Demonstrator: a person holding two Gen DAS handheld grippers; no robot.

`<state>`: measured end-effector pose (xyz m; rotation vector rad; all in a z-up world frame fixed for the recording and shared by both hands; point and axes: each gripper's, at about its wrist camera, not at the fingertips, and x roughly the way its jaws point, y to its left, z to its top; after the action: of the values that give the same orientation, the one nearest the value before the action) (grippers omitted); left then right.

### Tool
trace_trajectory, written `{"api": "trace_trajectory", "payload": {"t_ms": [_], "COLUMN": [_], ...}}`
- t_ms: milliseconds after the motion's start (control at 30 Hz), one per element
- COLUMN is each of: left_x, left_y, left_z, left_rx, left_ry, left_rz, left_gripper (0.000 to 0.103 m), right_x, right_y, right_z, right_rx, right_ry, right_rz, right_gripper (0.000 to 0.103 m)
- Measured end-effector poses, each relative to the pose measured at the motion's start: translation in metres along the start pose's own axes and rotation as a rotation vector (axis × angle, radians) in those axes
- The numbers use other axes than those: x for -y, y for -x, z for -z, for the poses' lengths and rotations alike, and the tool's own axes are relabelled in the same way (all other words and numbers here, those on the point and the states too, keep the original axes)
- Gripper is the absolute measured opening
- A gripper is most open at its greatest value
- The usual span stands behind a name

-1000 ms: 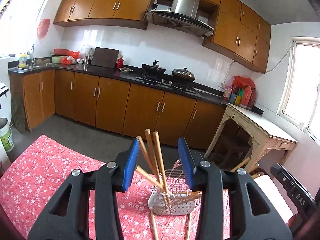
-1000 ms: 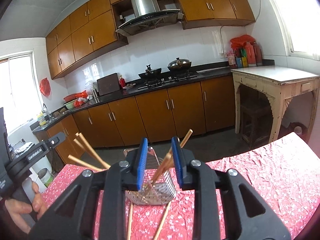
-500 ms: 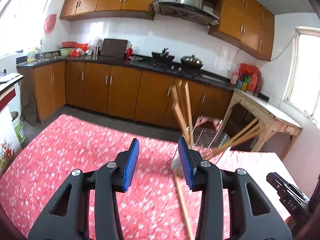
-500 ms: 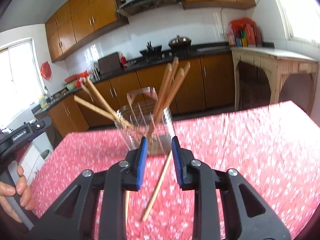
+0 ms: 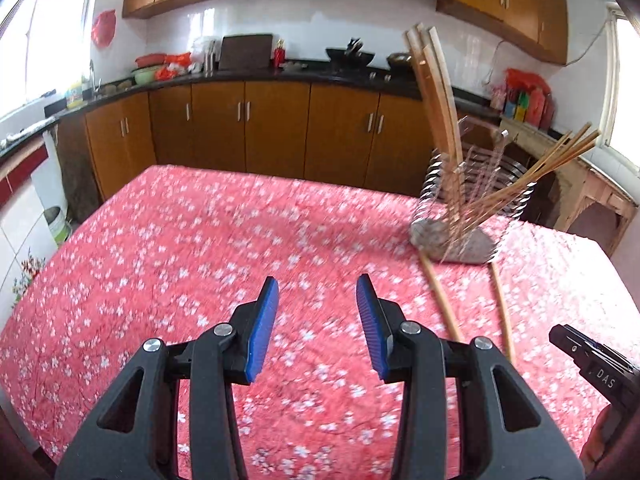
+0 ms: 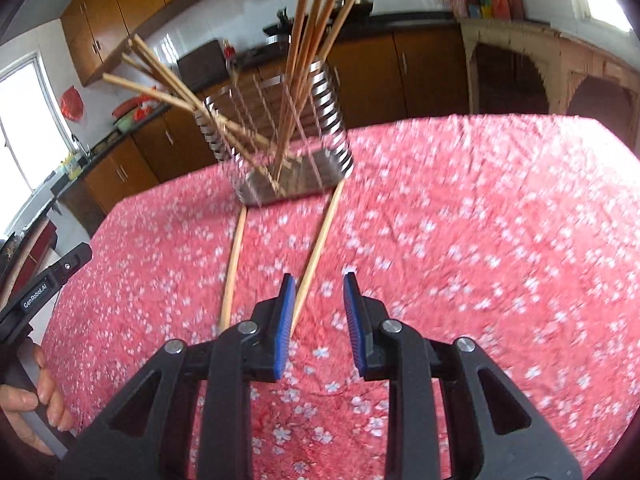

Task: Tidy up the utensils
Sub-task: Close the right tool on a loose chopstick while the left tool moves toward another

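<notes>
The left gripper [image 5: 317, 292] hangs over the red floral tablecloth [image 5: 200, 272] with its blue pads apart and nothing between them; it touches nothing, and the wire utensil holder [image 5: 472, 208] full of chopsticks stands well ahead to its right. The right gripper [image 6: 319, 292] has its pads parted by a narrower gap, also empty; the near end of one loose chopstick [image 6: 318, 248] lies on the cloth just beside its left pad, though whether the two touch I cannot tell. A second loose chopstick [image 6: 234, 268] lies left of it, both running back to the holder's base.
</notes>
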<state>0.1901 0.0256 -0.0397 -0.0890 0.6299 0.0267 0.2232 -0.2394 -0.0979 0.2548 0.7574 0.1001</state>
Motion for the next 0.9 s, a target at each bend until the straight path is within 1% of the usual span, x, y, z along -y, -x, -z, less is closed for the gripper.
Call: {"api": "trace_trajectory", "payload": {"t_ms": [67,100,233,600,767,833,867,900], "left_x": [-0.005,-0.007,-0.011,-0.009,-0.009,-0.008,-0.007,-0.007], "left_y": [-0.005,-0.008,-0.014,-0.023,-0.025,-0.026,-0.026,-0.027], "left_z": [0.003,0.005,0.008,0.015,0.015,0.015,0.015,0.016], "left_rx": [-0.018,-0.027,-0.052,-0.085,-0.092,-0.094,-0.095,-0.097], "left_ry": [0.008,0.010,0.015,0.014,0.020,0.022,0.023,0.024], "left_rz": [-0.006,-0.007,-0.011,0.000,0.001,0.003,0.004,0.006], "left_gripper": [0.040,0.040,0.040,0.040,0.040,0.040,0.040,0.040], "right_x": [-0.003,-0.005,-0.011,-0.025,-0.030,-0.031,-0.031,-0.030], "right_y": [-0.011,-0.017,-0.032,-0.051,-0.053,-0.054,-0.054,-0.054], "right_z": [0.003,0.004,0.007,0.001,0.000,0.000,-0.001,-0.001], "right_rx": [-0.038,-0.055,-0.090,-0.105,-0.098,-0.096,-0.097,-0.097], "right_ry": [0.003,0.003,0.005,0.042,0.067,0.071,0.066,0.062], "right_rz": [-0.002,-0.003,0.010,0.069,0.098,0.110,0.115,0.118], "right_gripper": [0.027,0.029,0.029,0.029,0.029,0.025,0.018,0.013]}}
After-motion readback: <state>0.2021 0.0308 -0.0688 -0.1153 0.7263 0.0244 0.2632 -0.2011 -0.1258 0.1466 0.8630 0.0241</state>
